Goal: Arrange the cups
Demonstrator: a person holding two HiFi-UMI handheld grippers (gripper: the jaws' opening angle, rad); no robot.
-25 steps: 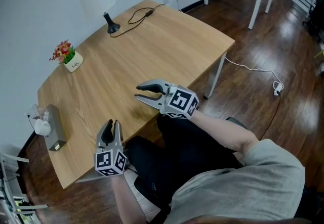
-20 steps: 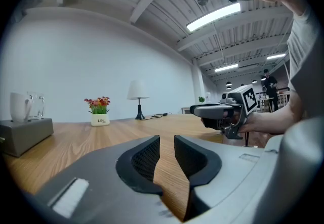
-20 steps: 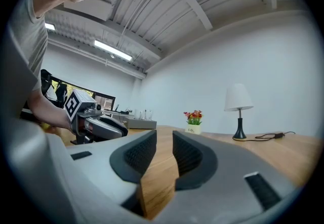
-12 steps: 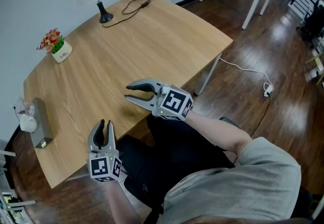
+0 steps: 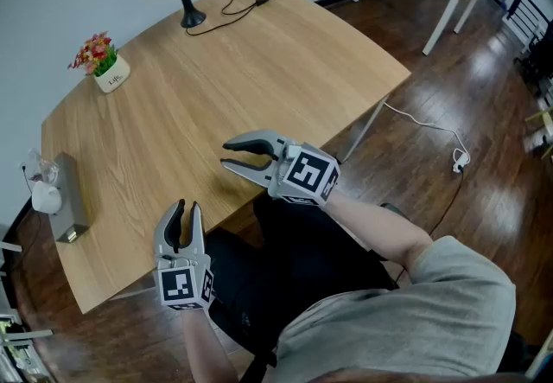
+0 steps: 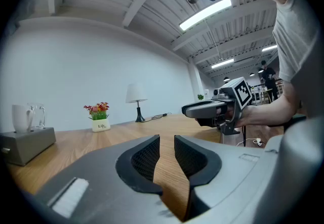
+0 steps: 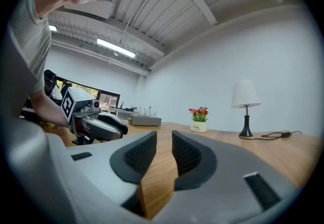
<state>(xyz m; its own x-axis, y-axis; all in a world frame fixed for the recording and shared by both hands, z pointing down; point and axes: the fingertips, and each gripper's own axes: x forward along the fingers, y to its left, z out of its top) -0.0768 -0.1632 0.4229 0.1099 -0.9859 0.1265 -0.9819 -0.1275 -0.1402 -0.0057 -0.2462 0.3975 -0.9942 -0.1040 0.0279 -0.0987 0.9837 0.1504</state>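
Holding left gripper [image 5: 187,208] and right gripper [image 5: 226,156] slightly parted, empty | risking toppling cups [image 5: 44,196] far to their left by overreaching

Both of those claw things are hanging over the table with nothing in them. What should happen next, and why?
Probably move the left gripper toward the cups at the grey box, at the left end of the table. Both grippers' jaws stand slightly apart with nothing between them, the right gripper is farther off, and the cups are untouched.
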